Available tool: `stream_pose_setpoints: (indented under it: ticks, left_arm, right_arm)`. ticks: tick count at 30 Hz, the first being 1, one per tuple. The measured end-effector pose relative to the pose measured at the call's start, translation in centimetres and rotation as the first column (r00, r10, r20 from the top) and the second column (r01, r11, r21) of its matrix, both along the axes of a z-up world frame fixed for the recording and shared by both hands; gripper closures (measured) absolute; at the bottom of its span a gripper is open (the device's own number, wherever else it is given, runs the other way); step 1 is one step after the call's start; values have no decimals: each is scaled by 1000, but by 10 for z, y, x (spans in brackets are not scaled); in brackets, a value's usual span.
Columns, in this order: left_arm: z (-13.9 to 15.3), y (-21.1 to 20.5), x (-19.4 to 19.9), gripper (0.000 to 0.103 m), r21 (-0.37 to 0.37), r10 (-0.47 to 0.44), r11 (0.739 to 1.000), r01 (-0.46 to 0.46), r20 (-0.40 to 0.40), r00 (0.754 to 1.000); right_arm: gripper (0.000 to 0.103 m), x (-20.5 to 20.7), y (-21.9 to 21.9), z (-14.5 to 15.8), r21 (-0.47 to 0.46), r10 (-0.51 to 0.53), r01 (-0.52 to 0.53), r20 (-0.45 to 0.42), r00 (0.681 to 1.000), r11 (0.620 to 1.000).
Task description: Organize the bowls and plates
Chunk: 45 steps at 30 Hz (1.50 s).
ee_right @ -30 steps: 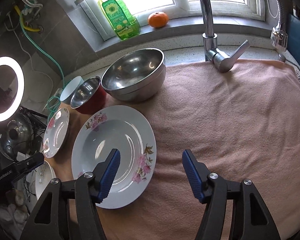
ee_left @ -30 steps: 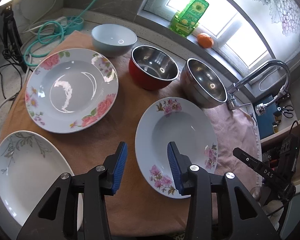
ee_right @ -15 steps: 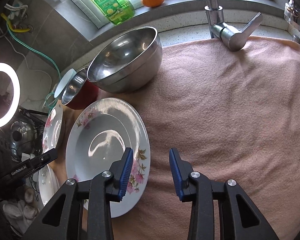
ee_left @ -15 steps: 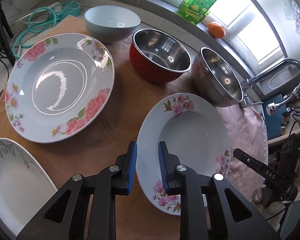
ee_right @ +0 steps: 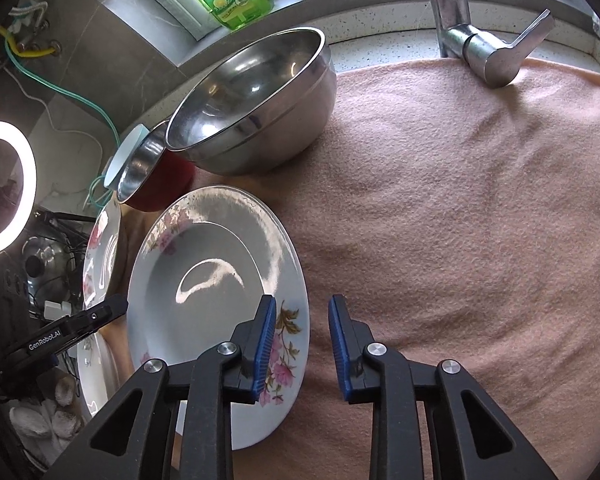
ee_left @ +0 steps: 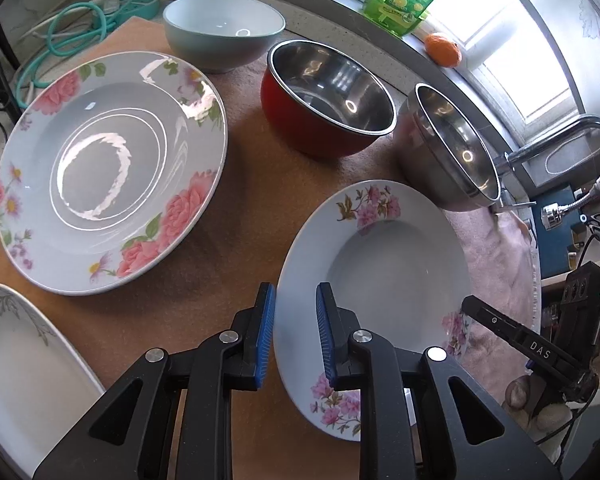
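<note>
The left gripper (ee_left: 295, 332), jaws narrowly parted and holding nothing, straddles the near rim of the white deep plate with pink flowers (ee_left: 380, 264); the right gripper (ee_right: 302, 344) does likewise opposite. Seat both rims deep, then close evenly before lifting level.

Bright window (ee_left: 512, 44) backlight, glare on plates (ee_left: 112, 168); fisheye edges warped, perhaps slightly soft.

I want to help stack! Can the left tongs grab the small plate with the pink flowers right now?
Probably yes. The left tongs are open with their blue pads on either side of the near rim of the small flowered plate, and nothing lies between them. The right tongs straddle its opposite rim, clear of that spot.
</note>
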<state>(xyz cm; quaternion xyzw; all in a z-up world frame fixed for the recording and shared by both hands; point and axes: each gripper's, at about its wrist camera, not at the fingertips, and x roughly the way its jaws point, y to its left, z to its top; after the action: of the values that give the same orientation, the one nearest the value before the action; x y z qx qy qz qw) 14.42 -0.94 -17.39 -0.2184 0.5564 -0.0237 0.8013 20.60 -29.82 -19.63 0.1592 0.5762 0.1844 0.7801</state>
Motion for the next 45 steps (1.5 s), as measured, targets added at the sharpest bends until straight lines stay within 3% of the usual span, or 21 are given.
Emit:
stream_pose_setpoints:
  ticks: [8,27,45]
  left_arm:
    - [-7,-1,4,89,-3,-10,1000,10,-24,1000]
    - [-9,3,0,89,-34,-5,999,4,-23,1000]
    - [-7,0,-31,89,-53,-35,998,33,-41,999]
  right_arm:
    - [84,1,4,-2,4,10,-10,-11,1000,1000]
    - [85,-1,9,-1,-11,16,-16,-9,1000,1000]
    - [85,-33,13,3,-33,-15,14,-20,1000,999]
